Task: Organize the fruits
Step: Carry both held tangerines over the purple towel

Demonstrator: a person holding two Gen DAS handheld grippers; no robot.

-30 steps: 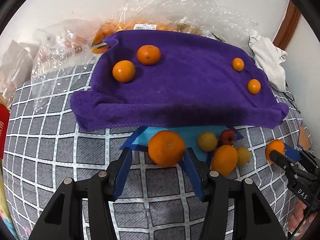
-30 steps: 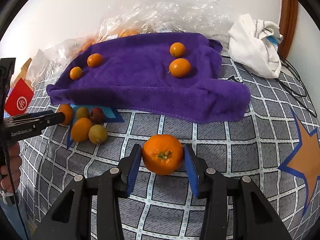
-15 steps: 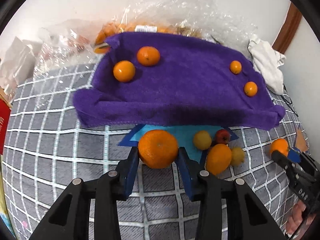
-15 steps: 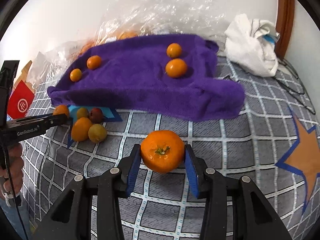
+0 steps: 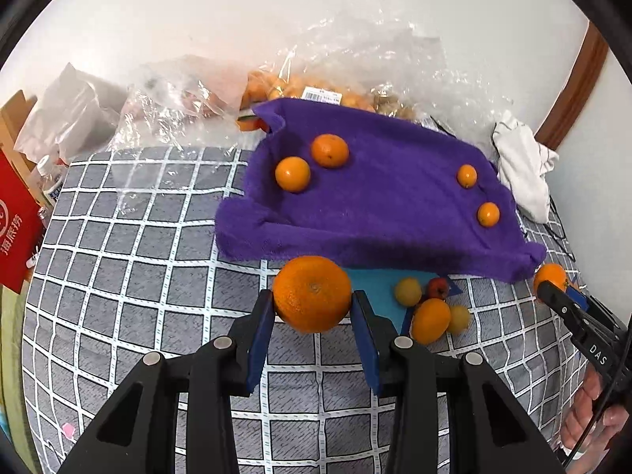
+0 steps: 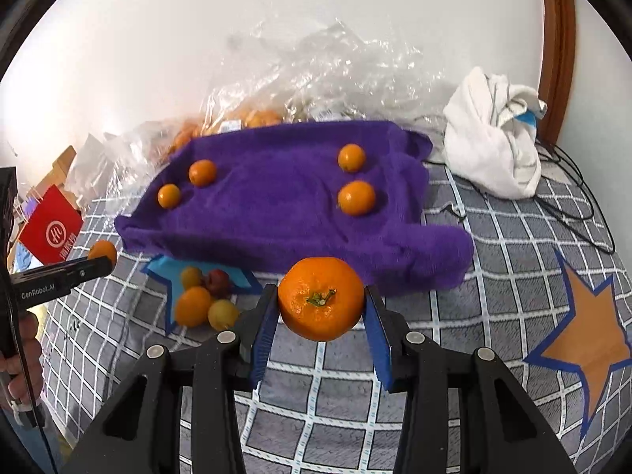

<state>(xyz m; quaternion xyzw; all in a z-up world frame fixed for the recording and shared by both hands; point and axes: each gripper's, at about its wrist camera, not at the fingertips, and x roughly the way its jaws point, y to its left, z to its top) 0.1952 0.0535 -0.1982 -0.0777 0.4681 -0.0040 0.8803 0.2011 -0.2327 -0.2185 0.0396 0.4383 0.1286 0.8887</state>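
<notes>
My left gripper [image 5: 312, 308] is shut on a large orange [image 5: 312, 293] and holds it above the checked cloth, just in front of the purple towel [image 5: 379, 213]. My right gripper [image 6: 320, 308] is shut on another large orange [image 6: 320, 298], stem toward the camera, lifted before the towel's near edge [image 6: 276, 213]. Several small oranges lie on the towel, two at each end [image 5: 292, 173] [image 5: 488, 213]. A small heap of loose fruit [image 5: 430, 308] lies on a blue star patch [image 6: 197, 300], between the two grippers.
Clear plastic bags with more oranges [image 5: 300, 87] lie behind the towel against the wall. A white bundled cloth [image 6: 493, 146] and cables sit at the right. A red box [image 5: 15, 233] stands at the left. An orange star patch [image 6: 588, 339] marks the cloth at the right.
Both grippers have lifted their oranges off the cloth and carried them toward the towel. The left gripper closed on its orange. The loose fruit has not moved.
</notes>
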